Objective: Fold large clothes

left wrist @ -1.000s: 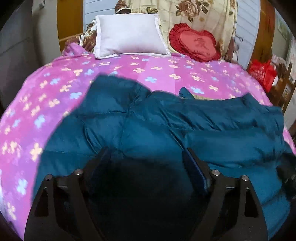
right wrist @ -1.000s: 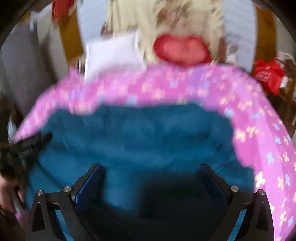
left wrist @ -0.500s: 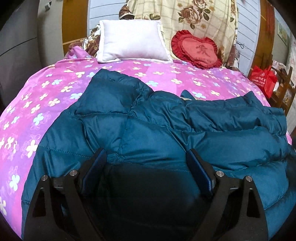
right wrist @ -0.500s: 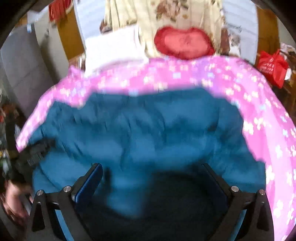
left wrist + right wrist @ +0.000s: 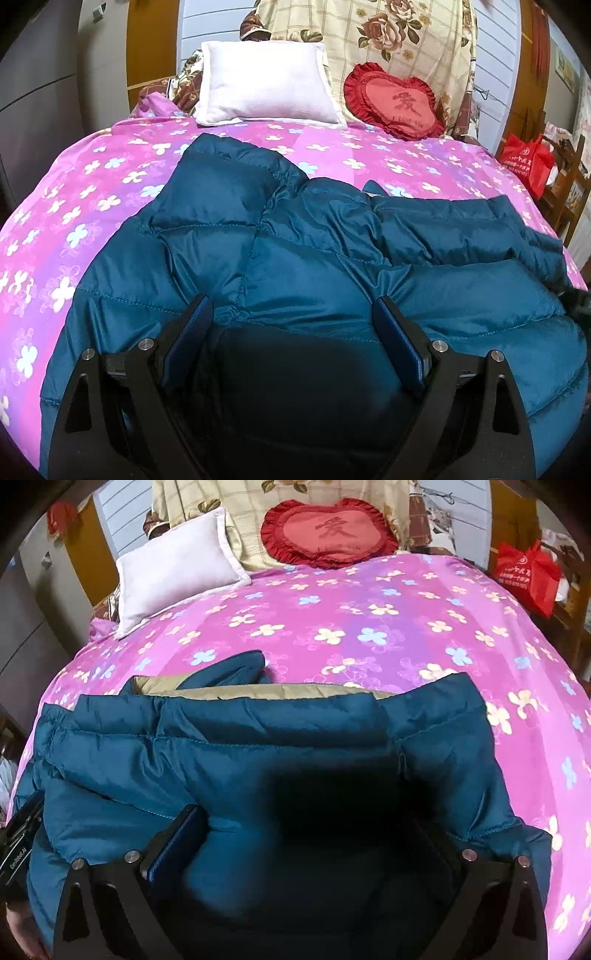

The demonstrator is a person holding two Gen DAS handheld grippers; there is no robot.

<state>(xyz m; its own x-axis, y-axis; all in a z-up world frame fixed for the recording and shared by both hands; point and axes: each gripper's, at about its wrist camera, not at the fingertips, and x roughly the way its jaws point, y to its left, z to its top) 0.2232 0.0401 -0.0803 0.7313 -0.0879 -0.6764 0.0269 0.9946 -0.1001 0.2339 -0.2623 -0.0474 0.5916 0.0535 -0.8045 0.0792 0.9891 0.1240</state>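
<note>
On the bed (image 5: 110, 173) with its pink flowered cover lies one teal padded jacket (image 5: 295, 258), spread across the near half and reaching the near edge. In the right wrist view the jacket (image 5: 258, 746) shows a strip of tan lining (image 5: 258, 692) along its far edge, with one teal flap sticking up past it.

The left gripper (image 5: 291, 321) hovers low over the jacket, jaws wide apart and holding nothing; both blue pads (image 5: 192, 332) are plain to see, with quilted cloth lying between and under them. The right gripper (image 5: 306, 830) is also low at the jacket's near edge. One blue pad (image 5: 177, 845) shows on its left side, pressed against a bulge of cloth; the other finger is hidden in shadow and fabric, so I cannot tell how its jaws stand.

At the head of the bed rest two cushions: one white pillow (image 5: 266, 81) and one red heart cushion (image 5: 395, 103), touching a floral blanket (image 5: 406, 33) behind. One red bag (image 5: 524, 162) sits off the right side
</note>
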